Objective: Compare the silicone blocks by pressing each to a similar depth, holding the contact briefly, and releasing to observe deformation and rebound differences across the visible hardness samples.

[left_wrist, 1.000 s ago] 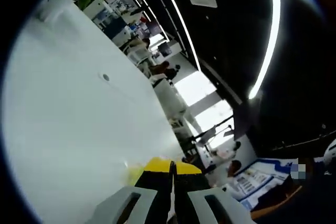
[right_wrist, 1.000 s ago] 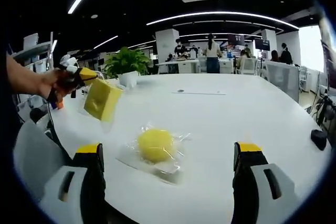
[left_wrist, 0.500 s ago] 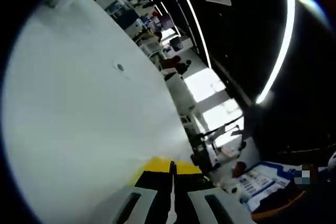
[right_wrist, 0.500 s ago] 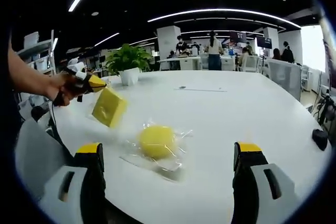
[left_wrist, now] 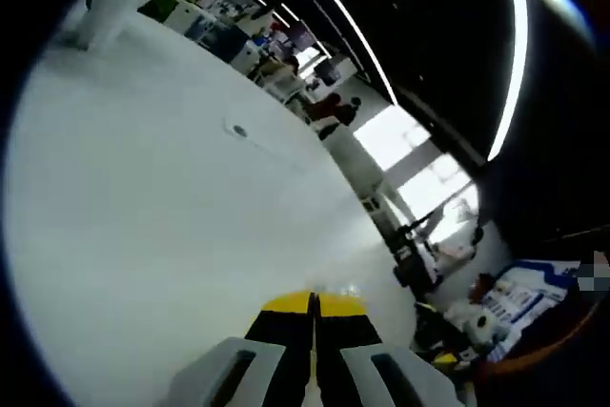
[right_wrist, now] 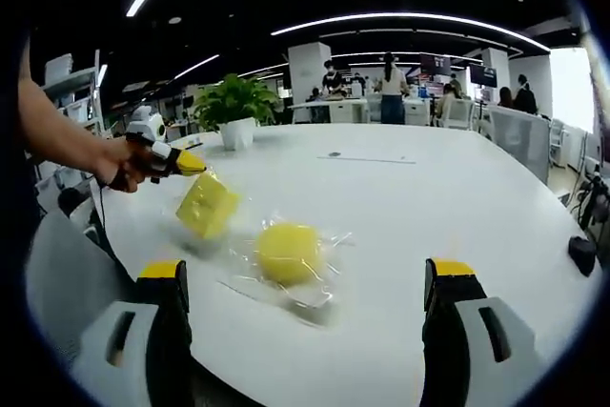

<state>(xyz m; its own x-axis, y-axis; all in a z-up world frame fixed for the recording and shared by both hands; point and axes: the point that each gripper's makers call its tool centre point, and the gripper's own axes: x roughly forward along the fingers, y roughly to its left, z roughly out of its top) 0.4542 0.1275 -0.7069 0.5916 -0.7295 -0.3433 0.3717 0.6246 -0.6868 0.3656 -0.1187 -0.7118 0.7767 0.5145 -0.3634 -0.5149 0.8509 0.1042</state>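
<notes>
1. Yellow-tipped right gripper (right_wrist: 310, 283) gapes wide, gripping nothing.
2. Round yellow block (right_wrist: 286, 253) in its clear bag sits near the table's (right_wrist: 457, 197) front edge.
3. Left gripper (right_wrist: 186, 163), jaws pinched together, dangles the square yellow block (right_wrist: 208, 205) by its wrapper; open tabletop beyond.

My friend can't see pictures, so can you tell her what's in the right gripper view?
A round yellow block in a clear bag lies on a white table, between the right gripper's wide-open jaws. To the left, a hand holds the left gripper, which dangles a square yellow block in a bag just above the table.
</notes>
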